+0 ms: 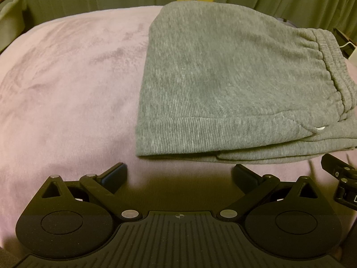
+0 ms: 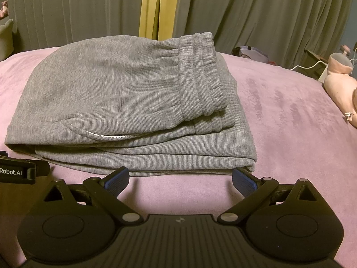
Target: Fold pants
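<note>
While the pink blanket (image 1: 67, 84) lies bare across the left of the bed, we hold our left gripper (image 1: 179, 174) low over it with its jaws spread wide and nothing between them. Just ahead of it and a little to the right sit the grey pants (image 1: 223, 78), folded into a thick stack of layers flat on the blanket, with a smooth fold along their left side. Their near edge lies just beyond the left gripper's fingertips (image 1: 117, 172), apart from them. The elastic waistband (image 1: 330, 67) lies on top toward the right of the stack, and a pocket opening with a pale trim (image 2: 104, 135) faces us. Further right, our right gripper (image 2: 180, 178) is also wide open and empty, its blue pads (image 2: 243, 179) just short of the stack's near right corner; whether the right pad touches the cloth we cannot tell. Right of the pants the blanket runs bare to a pink plush toy (image 2: 341, 84) at the bed's edge. Grey curtains (image 2: 267, 11) hang behind.
</note>
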`<state>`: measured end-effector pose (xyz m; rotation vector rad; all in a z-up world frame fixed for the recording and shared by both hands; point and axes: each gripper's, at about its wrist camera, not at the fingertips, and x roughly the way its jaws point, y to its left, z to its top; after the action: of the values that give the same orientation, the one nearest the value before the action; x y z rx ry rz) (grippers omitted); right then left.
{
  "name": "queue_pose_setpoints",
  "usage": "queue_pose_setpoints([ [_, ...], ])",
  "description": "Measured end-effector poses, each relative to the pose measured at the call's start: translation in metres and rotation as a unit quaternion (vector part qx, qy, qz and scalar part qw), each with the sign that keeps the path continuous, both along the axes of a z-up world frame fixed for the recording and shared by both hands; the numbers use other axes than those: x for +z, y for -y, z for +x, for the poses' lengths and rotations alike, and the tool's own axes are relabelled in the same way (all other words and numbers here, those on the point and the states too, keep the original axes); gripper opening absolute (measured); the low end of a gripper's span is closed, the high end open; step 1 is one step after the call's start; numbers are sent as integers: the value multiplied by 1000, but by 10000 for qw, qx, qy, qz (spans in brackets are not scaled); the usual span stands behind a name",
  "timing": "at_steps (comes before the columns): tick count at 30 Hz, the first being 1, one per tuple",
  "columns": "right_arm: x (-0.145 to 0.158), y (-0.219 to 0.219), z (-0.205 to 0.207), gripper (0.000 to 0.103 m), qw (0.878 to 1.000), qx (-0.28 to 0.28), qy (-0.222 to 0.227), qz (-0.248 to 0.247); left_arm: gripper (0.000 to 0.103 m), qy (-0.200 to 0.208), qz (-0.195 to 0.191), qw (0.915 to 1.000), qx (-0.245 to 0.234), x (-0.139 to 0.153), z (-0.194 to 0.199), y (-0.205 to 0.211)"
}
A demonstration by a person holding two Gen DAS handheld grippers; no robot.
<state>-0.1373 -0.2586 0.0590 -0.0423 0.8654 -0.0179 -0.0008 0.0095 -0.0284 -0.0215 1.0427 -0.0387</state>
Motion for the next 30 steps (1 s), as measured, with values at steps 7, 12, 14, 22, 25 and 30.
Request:
queue_pose_setpoints([
  [7,0,0,0,99,10000,-1,-2,0,103,-12,20,10000,-17,0,0,0],
  [12,0,0,0,99,10000,3,-4,2,103,-25,30,10000,-24,0,-1,0],
  [14,0,0,0,99,10000,4,-2,-2,103,-35,35,10000,-29,0,0,0],
  [22,-1,0,0,99,10000,10,-4,-3,103,-62,39,10000,-39,-2,4,-1],
  [25,-1,0,0,99,10000,10,-1,-7,103,-72,58,9999,-52,-2,2,-1],
  [30,-1,0,0,99,10000,10,-3,-4,103,-81,58,9999,-58,-2,2,-1],
])
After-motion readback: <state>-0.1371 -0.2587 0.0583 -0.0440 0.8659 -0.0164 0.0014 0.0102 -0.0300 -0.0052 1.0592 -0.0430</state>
